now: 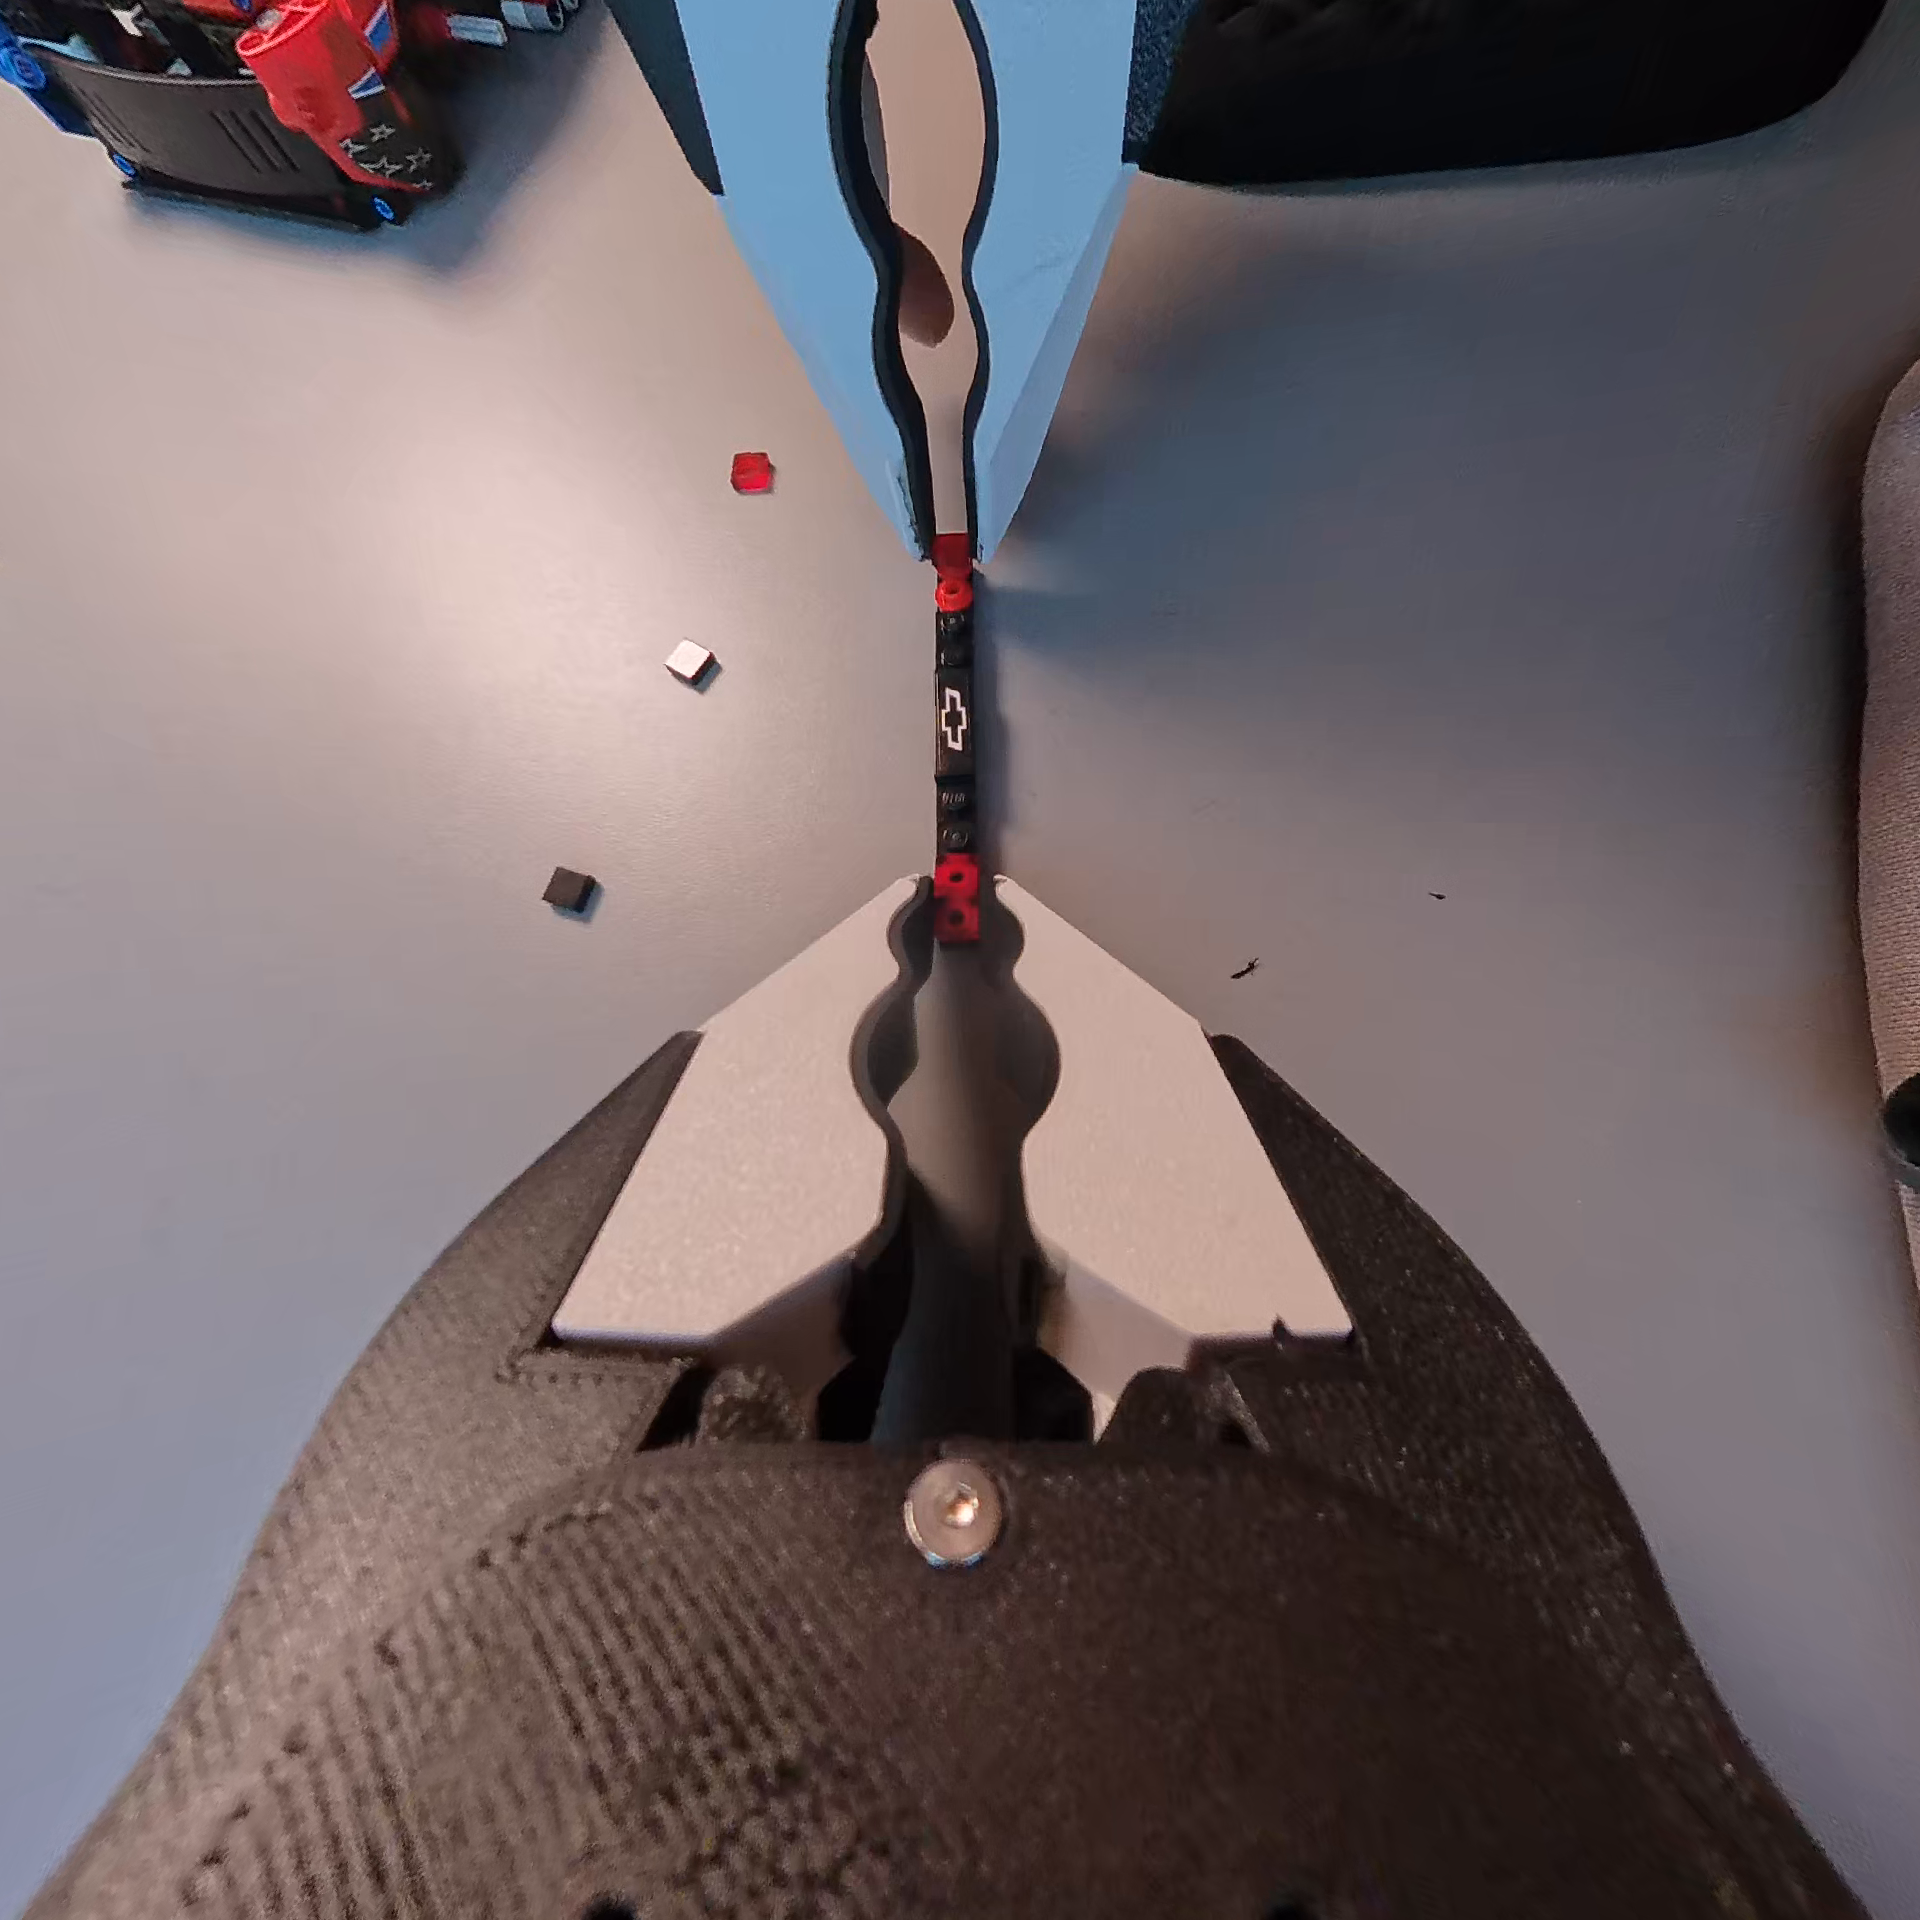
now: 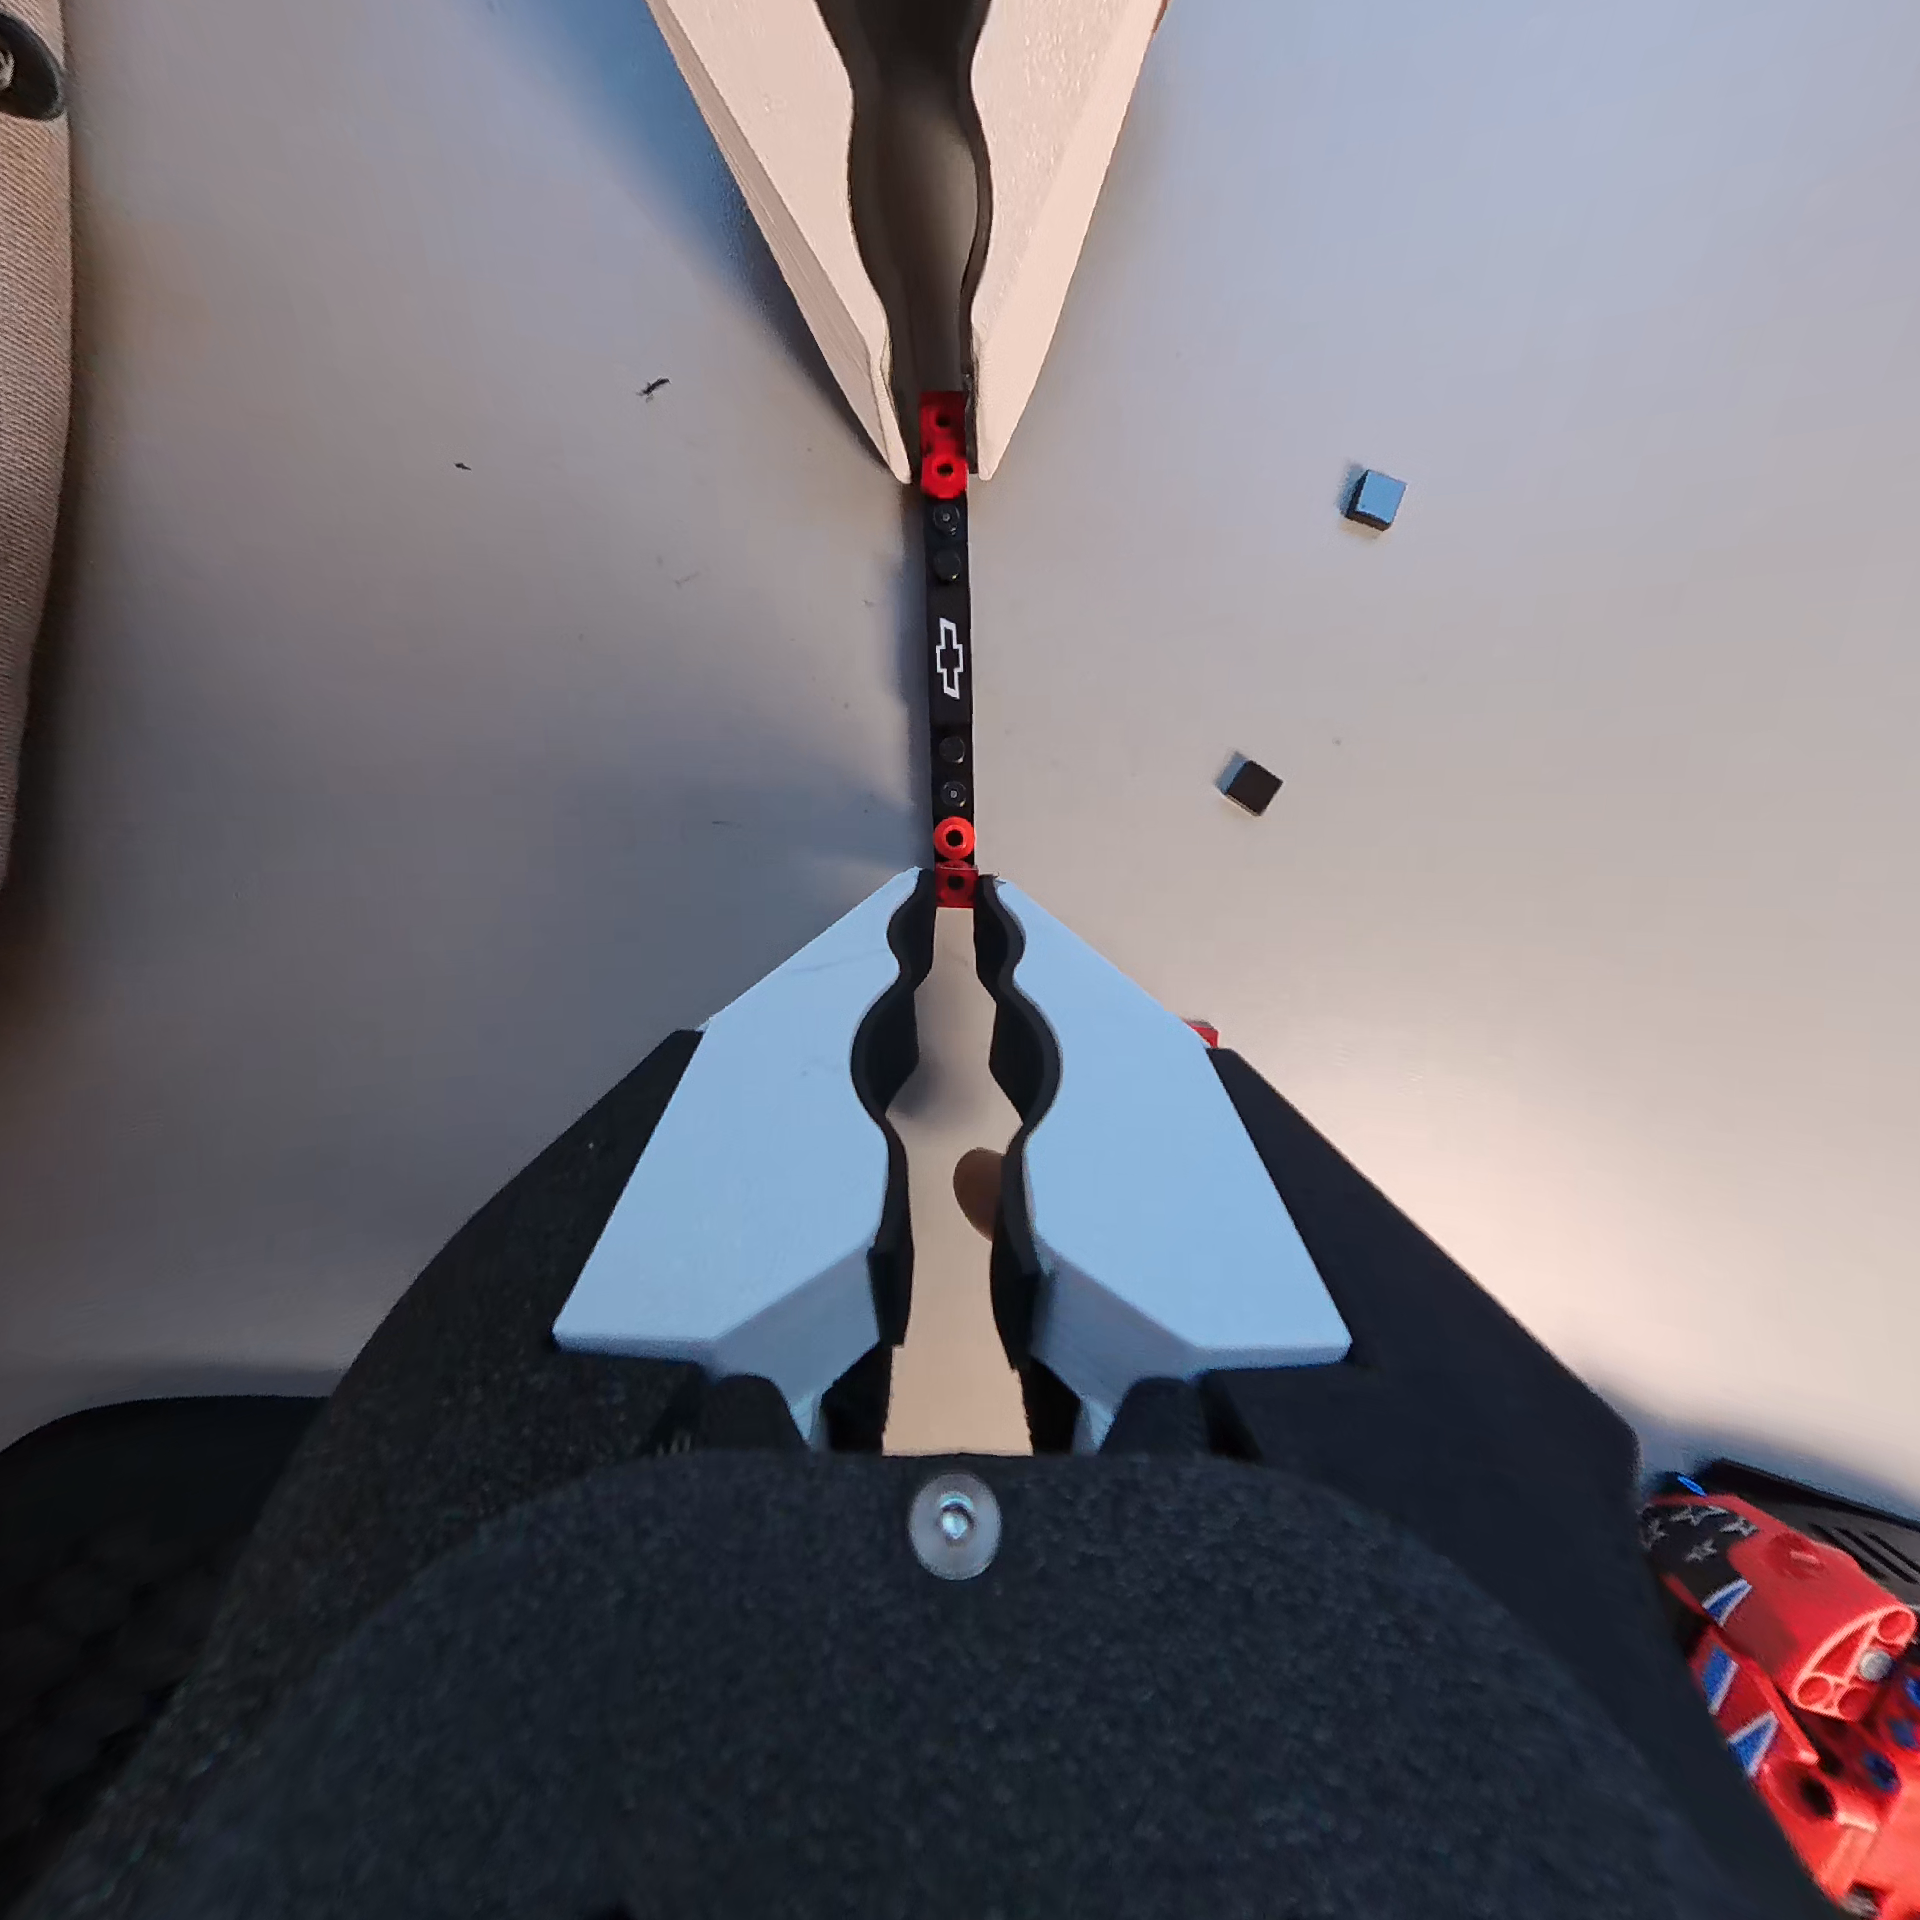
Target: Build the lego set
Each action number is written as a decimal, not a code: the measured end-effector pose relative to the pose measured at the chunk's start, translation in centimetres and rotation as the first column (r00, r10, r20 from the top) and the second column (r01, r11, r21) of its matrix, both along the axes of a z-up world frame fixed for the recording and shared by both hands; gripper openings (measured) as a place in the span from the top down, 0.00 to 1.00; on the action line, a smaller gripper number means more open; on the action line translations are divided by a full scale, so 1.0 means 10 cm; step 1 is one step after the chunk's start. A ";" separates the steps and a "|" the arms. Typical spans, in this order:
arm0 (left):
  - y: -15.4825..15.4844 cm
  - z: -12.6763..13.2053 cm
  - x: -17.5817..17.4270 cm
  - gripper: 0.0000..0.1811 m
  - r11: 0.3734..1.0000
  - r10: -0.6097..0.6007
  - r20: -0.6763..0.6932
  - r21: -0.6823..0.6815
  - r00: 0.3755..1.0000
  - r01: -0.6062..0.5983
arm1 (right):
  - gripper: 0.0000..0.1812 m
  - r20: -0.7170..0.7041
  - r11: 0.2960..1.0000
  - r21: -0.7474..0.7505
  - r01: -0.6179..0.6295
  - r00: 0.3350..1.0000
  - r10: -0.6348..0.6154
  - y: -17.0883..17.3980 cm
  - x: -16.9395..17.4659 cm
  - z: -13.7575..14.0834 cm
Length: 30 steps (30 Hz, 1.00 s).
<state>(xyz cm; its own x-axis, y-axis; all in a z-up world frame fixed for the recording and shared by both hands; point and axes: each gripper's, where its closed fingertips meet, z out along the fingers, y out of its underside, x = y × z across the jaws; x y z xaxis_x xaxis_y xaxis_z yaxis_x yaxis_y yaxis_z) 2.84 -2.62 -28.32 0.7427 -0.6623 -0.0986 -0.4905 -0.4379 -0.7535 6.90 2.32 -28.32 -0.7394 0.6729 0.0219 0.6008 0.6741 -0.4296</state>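
A thin black lego strip (image 1: 954,717) with a white outline emblem in its middle and red pieces at both ends is held level over the grey table (image 1: 312,623). My left gripper (image 1: 956,904), with pale grey fingers, is shut on the near red end. My right gripper (image 1: 951,551), with light blue fingers, faces it and is shut on the far red end. In the right wrist view the strip (image 2: 948,665) runs from my right gripper (image 2: 956,883) up to the left gripper (image 2: 943,447).
Small loose tiles lie on the table: red (image 1: 751,471), grey (image 1: 690,660) (image 2: 1374,497) and black (image 1: 569,889) (image 2: 1250,781). A partly built red and black lego car (image 1: 260,104) (image 2: 1808,1662) stands at one side. A grey fabric seat (image 1: 1891,727) lies at the table's edge.
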 end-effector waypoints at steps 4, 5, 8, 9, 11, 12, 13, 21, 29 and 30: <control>0.00 0.00 0.00 0.97 1.000 -0.001 -0.002 0.006 1.000 0.001 | 0.97 0.008 1.000 -0.010 0.007 1.000 -0.007 0.00 0.00 0.00; 0.00 0.00 0.00 0.97 1.000 -0.003 -0.004 0.008 1.000 0.003 | 0.97 0.008 1.000 -0.016 0.010 1.000 -0.010 0.00 0.00 0.00; 0.00 0.00 0.00 0.97 1.000 -0.004 -0.002 0.008 1.000 0.004 | 0.97 -0.004 1.000 -0.012 0.014 1.000 -0.014 0.00 0.00 0.00; 0.00 0.00 0.00 0.97 1.000 -0.002 0.000 0.005 1.000 0.002 | 0.97 -0.019 1.000 -0.012 0.016 1.000 -0.016 0.00 0.00 0.00; 0.00 0.00 0.00 0.97 1.000 0.001 0.001 0.003 1.000 -0.001 | 0.97 -0.030 0.999 -0.024 0.027 0.999 -0.028 0.00 0.00 0.01; 0.01 0.00 0.00 0.97 1.000 0.002 0.002 0.005 1.000 -0.002 | 0.97 -0.036 0.999 -0.022 0.024 0.999 -0.025 0.00 0.00 0.01; 0.01 0.00 0.00 0.97 1.000 0.002 0.003 0.005 1.000 -0.002 | 0.97 -0.039 1.000 -0.015 0.016 0.999 -0.017 0.00 0.00 0.01; 0.02 0.00 -0.01 0.97 1.000 0.003 0.002 0.017 1.000 -0.003 | 0.97 0.060 0.998 0.057 -0.034 0.998 0.031 0.00 0.01 -0.01; 0.01 0.00 0.00 0.97 1.000 -0.003 0.000 0.017 1.000 0.003 | 0.97 0.113 0.986 0.164 -0.032 0.994 0.013 -0.03 -0.02 -0.06; 0.02 0.00 0.00 0.97 1.000 -0.004 0.000 0.017 1.000 0.004 | 0.97 0.132 0.984 0.177 -0.029 0.991 0.005 -0.03 -0.01 -0.06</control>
